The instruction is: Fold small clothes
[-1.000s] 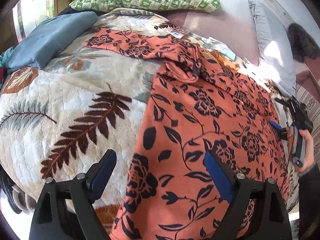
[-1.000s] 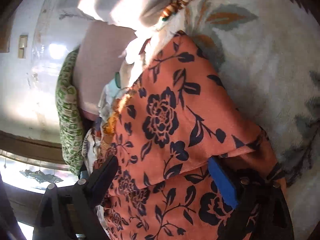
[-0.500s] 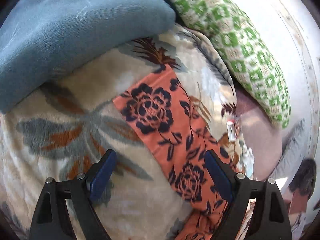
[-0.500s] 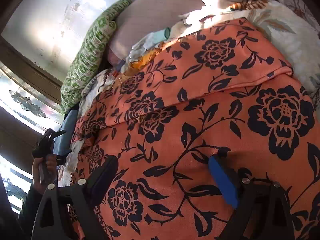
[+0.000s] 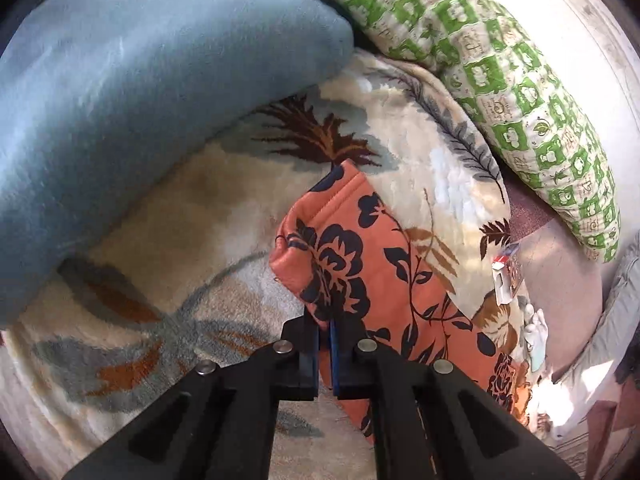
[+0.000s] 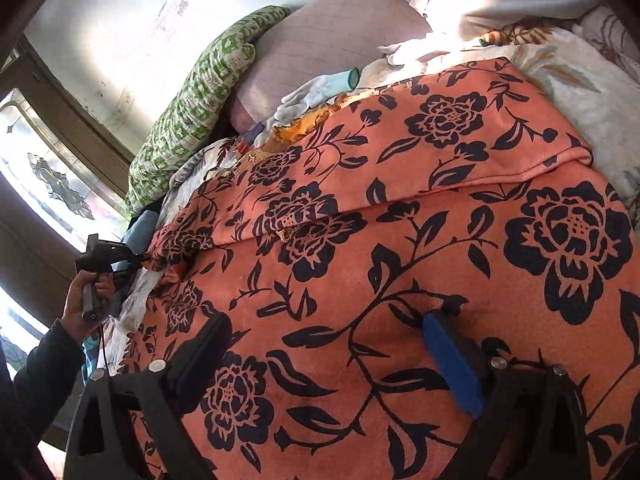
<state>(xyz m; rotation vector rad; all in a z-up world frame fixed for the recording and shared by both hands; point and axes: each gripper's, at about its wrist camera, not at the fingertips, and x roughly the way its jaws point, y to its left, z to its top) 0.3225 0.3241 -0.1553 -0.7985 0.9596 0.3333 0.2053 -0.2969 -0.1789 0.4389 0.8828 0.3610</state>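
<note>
An orange garment with a dark floral print lies spread on a leaf-patterned blanket. In the left wrist view its sleeve runs toward the lower right. My left gripper is shut on the sleeve's near edge. In the right wrist view my right gripper is open, its fingers resting on the garment's body with cloth between them. A fold line crosses the garment above it. The left gripper also shows there at the far left, on the sleeve end.
A folded blue blanket and a green-checked pillow lie beyond the sleeve. A mauve pillow, a pale glove and a small packet sit near the headboard wall. A window is at the left.
My left gripper swung from over the garment's body to the sleeve end and closed on it. My right gripper stayed open and settled lower on the garment.
</note>
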